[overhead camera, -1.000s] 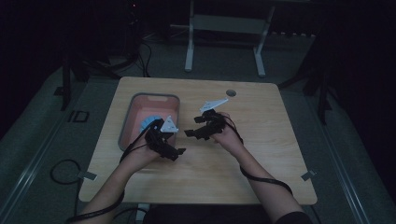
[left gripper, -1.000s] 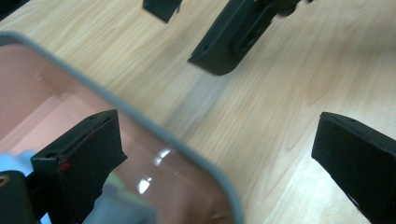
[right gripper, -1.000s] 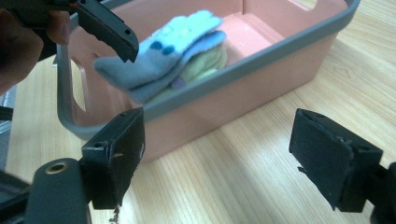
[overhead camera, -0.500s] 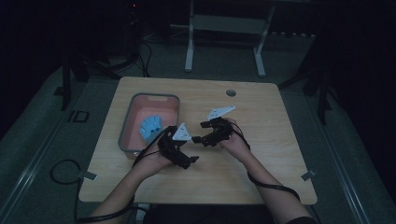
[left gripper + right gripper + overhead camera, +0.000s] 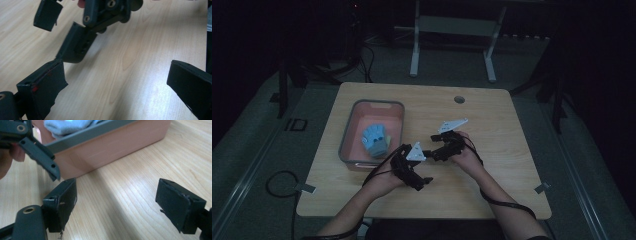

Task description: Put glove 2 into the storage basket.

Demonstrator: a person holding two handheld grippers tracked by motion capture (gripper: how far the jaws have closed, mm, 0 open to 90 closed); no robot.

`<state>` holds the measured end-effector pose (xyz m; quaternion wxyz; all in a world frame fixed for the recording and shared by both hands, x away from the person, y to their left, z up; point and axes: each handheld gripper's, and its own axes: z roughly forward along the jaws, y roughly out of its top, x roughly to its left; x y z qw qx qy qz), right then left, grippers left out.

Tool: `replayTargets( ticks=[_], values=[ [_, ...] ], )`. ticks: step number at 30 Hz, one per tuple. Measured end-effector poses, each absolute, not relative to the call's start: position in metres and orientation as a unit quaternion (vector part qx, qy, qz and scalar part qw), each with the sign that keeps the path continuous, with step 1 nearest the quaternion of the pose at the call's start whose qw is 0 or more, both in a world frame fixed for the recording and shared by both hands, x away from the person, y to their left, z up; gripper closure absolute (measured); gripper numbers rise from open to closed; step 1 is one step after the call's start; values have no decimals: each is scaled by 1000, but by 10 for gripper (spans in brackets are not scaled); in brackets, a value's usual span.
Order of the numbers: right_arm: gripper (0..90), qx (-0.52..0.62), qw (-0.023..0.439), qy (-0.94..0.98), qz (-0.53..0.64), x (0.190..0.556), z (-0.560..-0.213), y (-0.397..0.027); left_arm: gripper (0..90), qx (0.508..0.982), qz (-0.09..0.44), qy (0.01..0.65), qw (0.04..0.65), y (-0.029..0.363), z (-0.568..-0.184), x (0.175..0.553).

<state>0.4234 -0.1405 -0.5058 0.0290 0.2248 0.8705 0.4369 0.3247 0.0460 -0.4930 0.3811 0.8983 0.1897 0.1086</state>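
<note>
- High view: the left gripper (image 5: 428, 178) and the right gripper (image 5: 428, 150) are near together over the wooden table (image 5: 507, 145), right of the pink bin (image 5: 398, 111). A blue cloth (image 5: 376, 139) lies in the bin.
- Left gripper view: jaws wide apart, holding nothing; the right gripper is just ahead.
- Right gripper view: jaws wide apart and empty; the bin with the cloth stands at the far side.

Blue cloth (image 5: 67, 125) running off the top edge, pink bin (image 5: 110, 145) possibly hiding its lower folds

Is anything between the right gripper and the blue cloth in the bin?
Yes. The bin's near wall stands before the cloth, and the left gripper sits beside that path. The right gripper is open, empty.
</note>
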Motion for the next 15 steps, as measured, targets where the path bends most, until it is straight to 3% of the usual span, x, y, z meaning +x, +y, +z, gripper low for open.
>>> replayTargets(
  ticks=[15],
  values=[
    [168, 242, 24, 873, 423, 421, -531, -158, 19, 910, 85, 175, 366, 31, -525, 315]
  ],
)
